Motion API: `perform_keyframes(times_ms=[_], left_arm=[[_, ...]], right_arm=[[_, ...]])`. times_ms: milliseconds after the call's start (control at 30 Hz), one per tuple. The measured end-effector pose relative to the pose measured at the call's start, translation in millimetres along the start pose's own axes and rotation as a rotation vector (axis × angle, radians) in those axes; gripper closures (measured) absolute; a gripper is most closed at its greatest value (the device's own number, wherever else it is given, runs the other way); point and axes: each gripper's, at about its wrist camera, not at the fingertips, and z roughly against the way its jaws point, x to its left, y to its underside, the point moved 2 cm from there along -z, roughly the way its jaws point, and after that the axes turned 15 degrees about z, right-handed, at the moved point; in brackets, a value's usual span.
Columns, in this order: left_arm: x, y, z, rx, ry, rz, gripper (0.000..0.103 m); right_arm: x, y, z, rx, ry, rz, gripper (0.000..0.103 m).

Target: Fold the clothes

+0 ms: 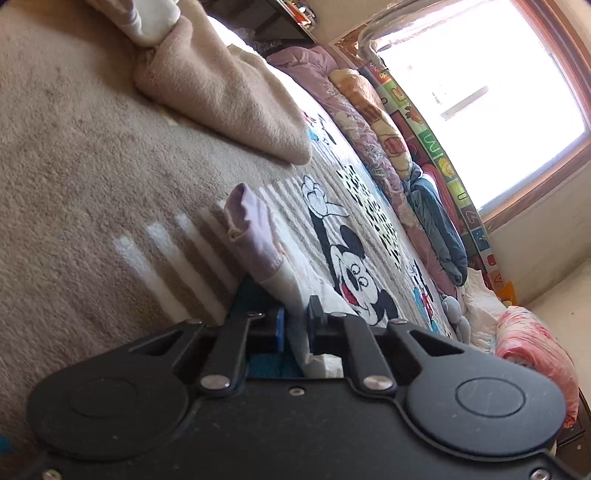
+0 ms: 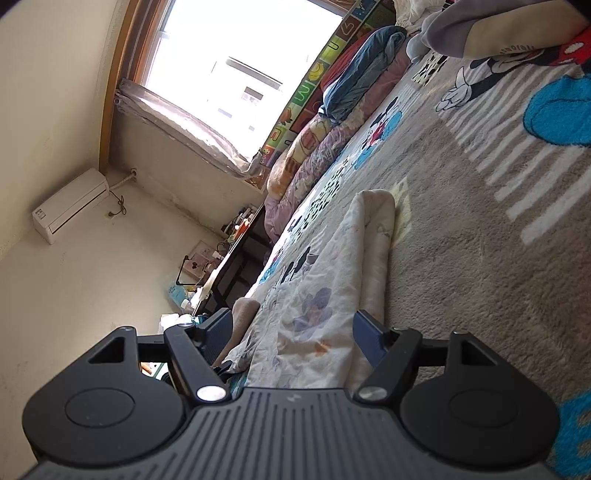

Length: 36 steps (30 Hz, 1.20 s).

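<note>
A small white garment with a lilac cuff [image 1: 255, 236] lies on the Mickey Mouse blanket [image 1: 354, 266]. My left gripper [image 1: 295, 325] is shut on this garment's near edge, the cloth pinched between the blue pads. In the right wrist view a white floral-print garment [image 2: 314, 291] with a rolled edge lies on the blanket [image 2: 461, 240]. My right gripper [image 2: 295, 336] is open, its jaws wide apart on either side of the floral cloth's near end. A folded beige fleece piece [image 1: 229, 92] lies further off on the left wrist view's blanket.
Rolled quilts and a blue garment [image 1: 439, 225] line the far side of the bed under a bright window [image 1: 480, 96]. A pink bundle [image 1: 535, 354] sits at the bed corner. A grey and beige garment [image 2: 491, 33] lies at the far end. A dark desk [image 2: 236, 266] stands beside the bed.
</note>
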Motion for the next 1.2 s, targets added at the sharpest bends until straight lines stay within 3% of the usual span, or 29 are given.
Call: perform_keyframes(times_ms=[67,267,567,733,967,1200], left_arm=[[-12,5,6,-0.014,0.040,-0.061,0.095],[-65,44,25,-0.090,0.094,-0.390,0.095],[-142,134,33,-0.100,0.163,-0.752,0.095],[-175,189,26,-0.092,0.163,-0.933,0.095],[-210,270,0,-0.041,0.121,-1.142,0.095],[-213,338,-34,0.049,0.044,-1.306,0.095]], right_arm=[[1,-1,-3,0.007,-0.010,0.003,0.031],[4,-3,-5,0.030,-0.028,0.011,0.031],[24,-9,-9,0.105,0.010,0.192,0.031],[29,-11,-6,0.114,-0.029,0.198,0.030],[6,-23,9,0.035,-0.034,0.038,0.028],[-47,-26,25,-0.082,-0.034,-0.303,0.026]])
